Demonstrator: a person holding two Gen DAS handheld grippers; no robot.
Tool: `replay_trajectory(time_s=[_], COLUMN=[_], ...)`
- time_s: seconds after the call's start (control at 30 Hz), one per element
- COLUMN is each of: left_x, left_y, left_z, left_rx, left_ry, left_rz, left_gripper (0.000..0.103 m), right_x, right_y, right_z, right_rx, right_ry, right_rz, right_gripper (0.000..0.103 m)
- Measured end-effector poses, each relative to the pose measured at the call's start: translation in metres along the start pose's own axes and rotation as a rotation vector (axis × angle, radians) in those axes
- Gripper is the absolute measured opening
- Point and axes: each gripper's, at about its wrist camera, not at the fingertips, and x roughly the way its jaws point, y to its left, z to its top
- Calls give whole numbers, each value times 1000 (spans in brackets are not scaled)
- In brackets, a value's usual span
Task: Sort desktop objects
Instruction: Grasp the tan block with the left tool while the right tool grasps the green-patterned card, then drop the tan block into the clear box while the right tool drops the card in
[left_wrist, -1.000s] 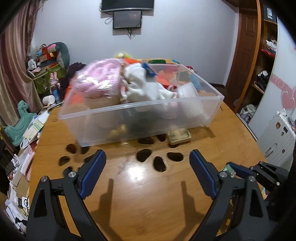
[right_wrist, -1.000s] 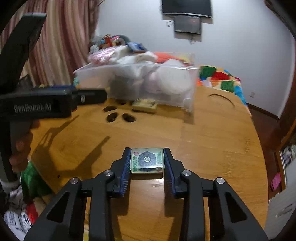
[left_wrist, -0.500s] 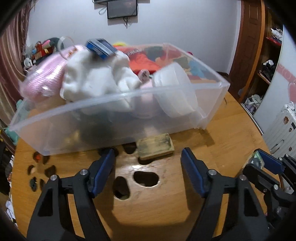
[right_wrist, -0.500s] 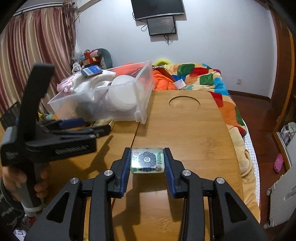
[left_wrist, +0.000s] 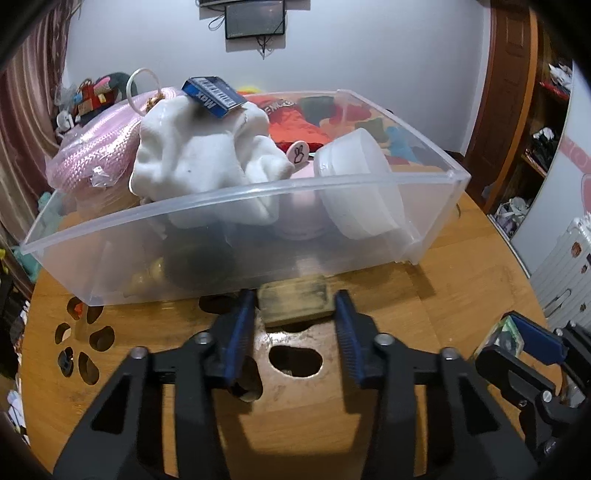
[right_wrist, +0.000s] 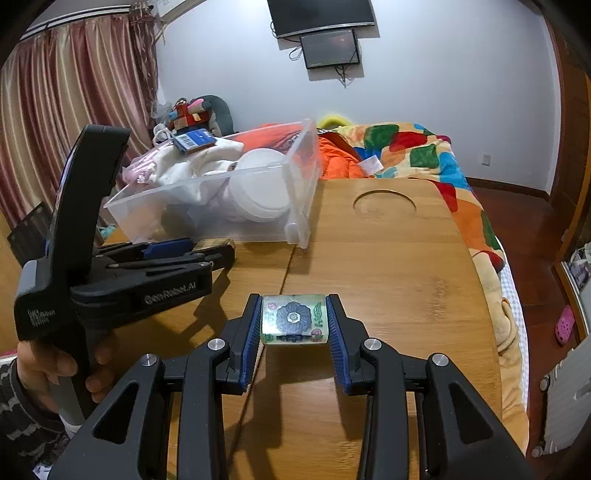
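Block (left_wrist: 295, 301), flat, tan and dark-smudged, lies on the table (left_wrist: 461, 288) against the clear bin (left_wrist: 236, 240), bracketed by the half-open left gripper (left_wrist: 294, 314)—closing is judged next—while the right gripper (right_wrist: 294, 319) is clamped on a flowered block (right_wrist: 294, 318).

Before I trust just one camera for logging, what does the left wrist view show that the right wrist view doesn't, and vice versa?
Only the left wrist view shows the table's cut-out holes and the open left gripper straddling the olive block from above. Only the right wrist view shows the flower-printed block's face, clamped in the right gripper, and the colourful blanket. Both show the clear bin with its blue box.
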Motion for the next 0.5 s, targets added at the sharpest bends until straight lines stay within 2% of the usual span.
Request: replay_trajectory(time_s=[0.13, 0.33, 0.5], left_x=[-2, -17, -34], left_y=[3, 31, 43], left_z=[-2, -12, -16], left_rx=[-7, -85, -94], left_ry=[0, 7, -34], left_rz=[-32, -135, -110], left_gripper=[41, 41, 41], right_x=[-1, -4, -2], right_y=[8, 16, 22], right_z=[1, 5, 12], right_rx=[-20, -46, -54], right_ry=[-2, -4, -9], right_rz=[-2, -9, -2], right_gripper=[31, 31, 31])
